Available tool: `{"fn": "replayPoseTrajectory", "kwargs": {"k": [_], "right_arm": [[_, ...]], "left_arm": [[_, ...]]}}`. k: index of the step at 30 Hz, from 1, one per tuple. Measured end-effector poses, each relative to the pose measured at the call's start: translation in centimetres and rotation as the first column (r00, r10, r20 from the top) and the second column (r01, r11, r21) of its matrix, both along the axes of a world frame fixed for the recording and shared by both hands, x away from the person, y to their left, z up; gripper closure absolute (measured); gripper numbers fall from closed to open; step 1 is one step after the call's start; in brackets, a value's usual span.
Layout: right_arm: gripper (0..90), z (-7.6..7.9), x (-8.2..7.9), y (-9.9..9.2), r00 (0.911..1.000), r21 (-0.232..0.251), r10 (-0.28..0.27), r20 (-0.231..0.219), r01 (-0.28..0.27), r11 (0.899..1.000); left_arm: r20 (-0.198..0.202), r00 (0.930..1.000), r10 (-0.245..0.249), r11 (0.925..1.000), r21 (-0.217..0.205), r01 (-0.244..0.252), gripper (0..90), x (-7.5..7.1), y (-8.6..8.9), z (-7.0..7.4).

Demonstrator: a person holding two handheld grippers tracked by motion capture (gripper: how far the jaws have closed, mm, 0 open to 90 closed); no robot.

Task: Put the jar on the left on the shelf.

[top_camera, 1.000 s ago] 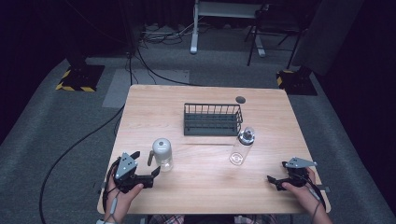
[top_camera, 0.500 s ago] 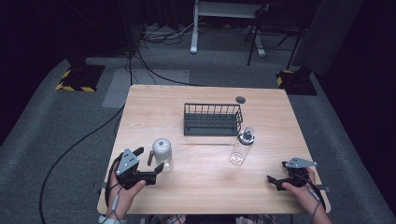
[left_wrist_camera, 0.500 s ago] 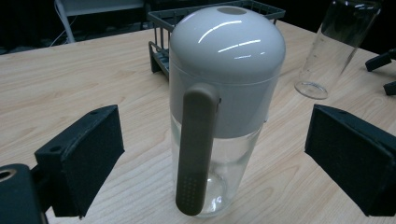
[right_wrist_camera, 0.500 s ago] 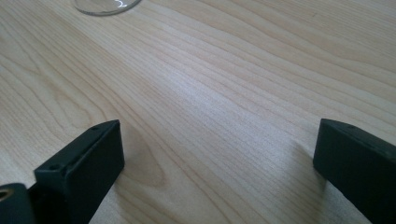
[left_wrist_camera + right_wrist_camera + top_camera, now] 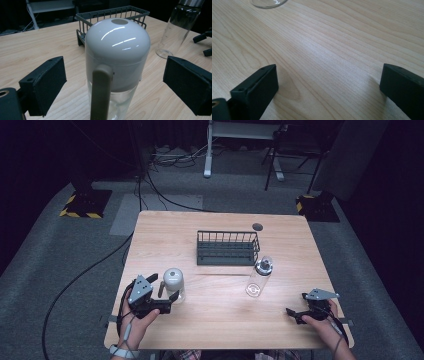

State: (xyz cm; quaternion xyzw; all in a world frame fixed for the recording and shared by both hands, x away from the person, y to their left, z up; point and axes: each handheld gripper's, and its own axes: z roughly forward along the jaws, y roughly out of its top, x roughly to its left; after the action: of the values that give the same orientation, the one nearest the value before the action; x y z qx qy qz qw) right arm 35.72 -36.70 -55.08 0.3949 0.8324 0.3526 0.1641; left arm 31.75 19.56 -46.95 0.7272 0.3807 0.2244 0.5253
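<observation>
Between the spread jaws of the left gripper (image 5: 167,296) stands a clear bottle (image 5: 116,67) with a glossy white domed cap and grey-brown strap, near the wooden table's (image 5: 220,320) front-left edge. Right gripper (image 5: 296,312) rests spread, empty.

Glossy white plastic cap (image 5: 117,47), matt wooden table (image 5: 220,320)

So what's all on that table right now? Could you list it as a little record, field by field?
surface: light wooden table
middle back: dark wire basket
left bottle: clear bottle with white domed lid, upright, between open jaws
right bottle: clear glass bottle with metal cap, upright
left gripper: open around the domed bottle, not touching
right gripper: open, low over bare wood
</observation>
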Motion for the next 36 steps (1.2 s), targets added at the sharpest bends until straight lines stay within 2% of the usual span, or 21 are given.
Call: {"fn": "replayPoseTrajectory", "kwargs": {"k": [14, 18, 21, 25, 29, 36], "right_arm": [[1.7, 0.0, 0.0, 0.0, 1.0000, 0.000, -0.001, 0.000, 0.001, 1.000], [1.7, 0.0, 0.0, 0.0, 1.0000, 0.000, 0.000, 0.001, 0.000, 1.000], [1.7, 0.0, 0.0, 0.0, 1.0000, 0.000, -0.001, 0.000, 0.001, 1.000], [1.7, 0.0, 0.0, 0.0, 1.0000, 0.000, -0.001, 0.001, 0.001, 1.000], [1.7, 0.0, 0.0, 0.0, 1.0000, 0.000, -0.001, 0.000, 0.001, 1.000], [1.7, 0.0, 0.0, 0.0, 1.0000, 0.000, -0.001, 0.000, 0.001, 1.000]], "left_arm": [[-0.002, 0.9994, -0.036, 0.9994, -0.002, 0.036, 5.6, 1.5, -0.7, -0.3], [-0.017, 0.9988, -0.046, 0.9989, -0.004, 0.046, 7.4, 1.8, -0.8, -0.6], [-0.025, 0.9985, -0.049, 0.9987, 0.008, 0.050, 9.1, 2.0, -0.9, -0.9], [-0.027, 0.9989, -0.039, 0.9981, 0.045, 0.041, 15.3, 2.3, -1.0, -1.1], [-0.020, 0.9982, -0.057, 0.9957, 0.072, 0.058, 27.2, 2.2, -1.1, -1.0], [-0.039, 0.9976, -0.058, 0.9944, 0.086, 0.061, 28.1, 2.2, -1.2, -0.7]]}}
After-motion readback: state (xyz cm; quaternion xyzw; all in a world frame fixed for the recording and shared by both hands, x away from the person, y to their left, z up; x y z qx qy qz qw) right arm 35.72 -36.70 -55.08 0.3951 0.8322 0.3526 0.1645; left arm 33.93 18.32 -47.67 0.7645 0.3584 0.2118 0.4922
